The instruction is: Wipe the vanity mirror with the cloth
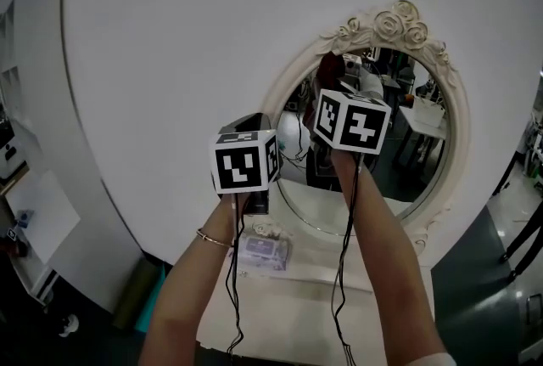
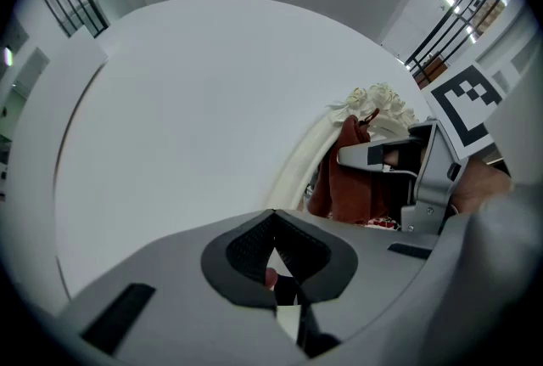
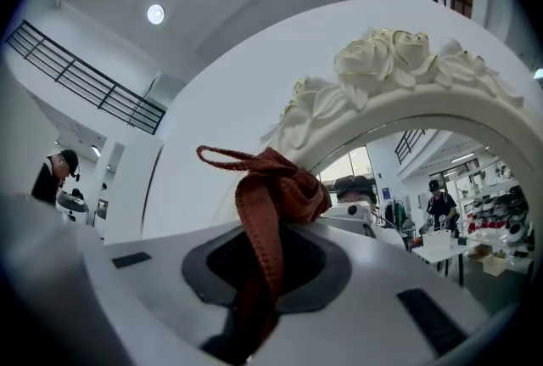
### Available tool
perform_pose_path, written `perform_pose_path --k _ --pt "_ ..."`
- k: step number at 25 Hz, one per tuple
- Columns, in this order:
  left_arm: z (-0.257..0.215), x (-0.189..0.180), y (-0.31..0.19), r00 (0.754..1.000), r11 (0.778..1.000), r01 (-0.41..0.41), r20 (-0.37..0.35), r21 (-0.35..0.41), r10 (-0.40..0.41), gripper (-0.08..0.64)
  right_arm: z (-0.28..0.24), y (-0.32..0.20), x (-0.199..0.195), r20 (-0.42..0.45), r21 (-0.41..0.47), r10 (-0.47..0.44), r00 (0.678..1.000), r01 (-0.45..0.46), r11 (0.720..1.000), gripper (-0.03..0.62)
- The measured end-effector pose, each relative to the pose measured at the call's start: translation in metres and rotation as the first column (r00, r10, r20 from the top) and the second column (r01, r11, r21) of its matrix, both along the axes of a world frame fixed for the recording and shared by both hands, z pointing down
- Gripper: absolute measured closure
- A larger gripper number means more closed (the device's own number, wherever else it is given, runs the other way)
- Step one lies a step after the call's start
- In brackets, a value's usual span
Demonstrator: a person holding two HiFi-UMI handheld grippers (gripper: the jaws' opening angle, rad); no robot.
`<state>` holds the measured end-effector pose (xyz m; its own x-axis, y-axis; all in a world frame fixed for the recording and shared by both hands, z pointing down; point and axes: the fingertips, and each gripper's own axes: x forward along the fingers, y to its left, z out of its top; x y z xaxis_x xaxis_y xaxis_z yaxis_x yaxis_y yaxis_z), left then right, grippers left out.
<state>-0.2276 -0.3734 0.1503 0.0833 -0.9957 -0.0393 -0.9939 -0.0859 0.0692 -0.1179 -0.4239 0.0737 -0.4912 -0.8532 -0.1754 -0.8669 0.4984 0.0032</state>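
The oval vanity mirror (image 1: 428, 131) has a cream frame topped with carved roses (image 1: 397, 23). My right gripper (image 3: 273, 230) is shut on a rust-red cloth (image 3: 270, 201), bunched between the jaws and pressed against the upper left of the glass (image 3: 399, 177), just under the roses (image 3: 399, 59). In the head view the cloth (image 1: 330, 67) shows above the right marker cube (image 1: 352, 120). My left gripper (image 2: 273, 252) is shut on nothing, held left of the frame (image 2: 299, 165) and facing the white wall. From there the cloth (image 2: 346, 182) and right gripper (image 2: 399, 159) show.
A small white tabletop (image 1: 293, 313) below the mirror carries a pale purple packet (image 1: 265, 251). A curved white wall panel (image 1: 170, 42) stands behind the mirror. People and tables show as reflections in the glass. Cables hang down from both grippers.
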Motion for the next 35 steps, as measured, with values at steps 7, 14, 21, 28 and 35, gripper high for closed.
perform_pose_path --k 7,14,21,28,35 --pt "0.016 0.001 0.002 1.000 0.999 0.008 -0.012 -0.033 -0.009 0.557 0.004 0.008 0.010 0.018 0.010 -0.030 0.999 0.030 0.999 0.531" --pt "0.020 0.100 -0.006 0.988 0.987 -0.154 -0.009 -0.035 0.154 0.557 0.014 0.031 0.112 0.011 0.030 0.098 0.995 -0.098 0.995 0.531" --pt "0.050 0.233 -0.012 0.937 0.934 -0.348 -0.011 -0.083 0.348 0.557 0.053 0.039 0.243 0.034 -0.048 0.273 0.961 -0.271 0.961 0.531" --pt "0.063 0.289 -0.017 0.912 0.908 -0.409 -0.005 -0.091 0.410 0.557 0.078 0.033 0.295 0.008 -0.074 0.347 0.938 -0.346 0.935 0.531" --pt "0.071 0.255 -0.029 0.938 0.932 -0.346 0.000 -0.106 0.348 0.557 0.096 0.010 0.275 -0.005 -0.094 0.311 0.950 -0.310 0.946 0.531"
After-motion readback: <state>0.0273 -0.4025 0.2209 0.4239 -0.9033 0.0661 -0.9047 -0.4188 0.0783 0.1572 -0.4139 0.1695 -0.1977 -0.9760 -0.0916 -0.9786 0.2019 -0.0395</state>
